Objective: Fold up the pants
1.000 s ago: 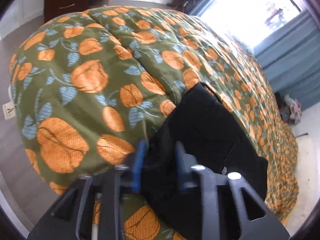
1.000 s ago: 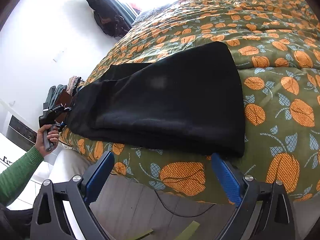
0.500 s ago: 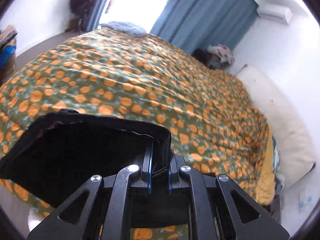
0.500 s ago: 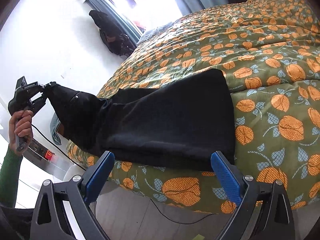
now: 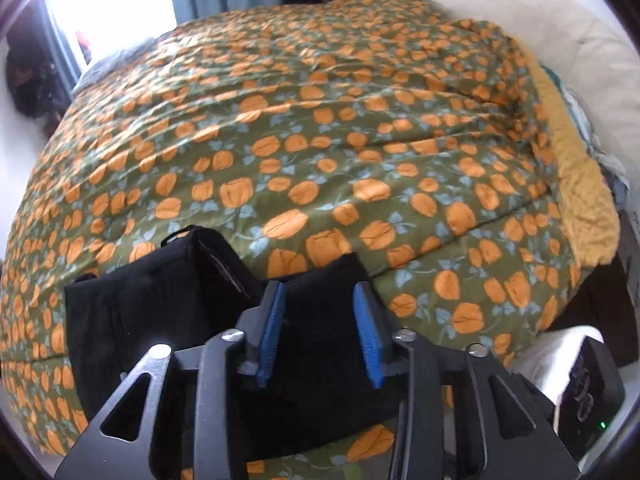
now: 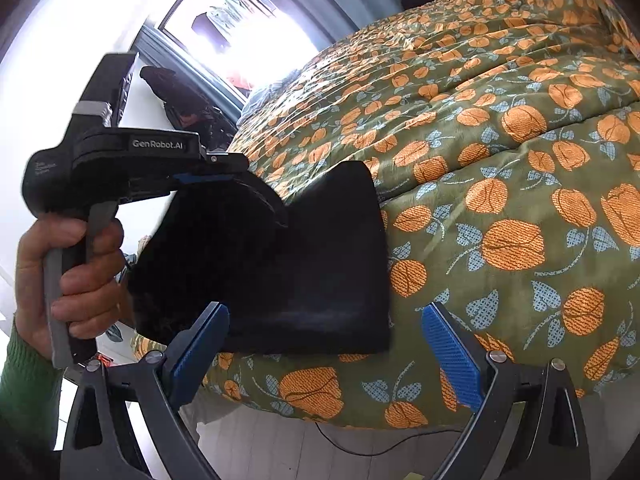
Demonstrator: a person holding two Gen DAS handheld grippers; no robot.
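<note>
Black pants [image 6: 320, 264] lie folded over on the near edge of the bed; they also show in the left wrist view [image 5: 160, 304]. My left gripper [image 5: 320, 312] hovers over the folded pile with its blue pads apart and nothing between them. It also shows in the right wrist view [image 6: 208, 178], held by a hand above the pants' left part. My right gripper [image 6: 324, 344] is wide open and empty, just in front of the pants' near edge.
A green quilt with orange flowers [image 5: 340, 140] covers the bed. A window with blue curtains [image 6: 240, 40] is behind it. A pillow and yellow blanket edge [image 5: 576, 184] lie at the right. A black device [image 5: 588, 392] sits low right. A cable [image 6: 360, 446] lies on the floor.
My left gripper carried the waist end of the pants over onto the other half and opened, letting go of the cloth. The right gripper stayed open near the bed edge.
</note>
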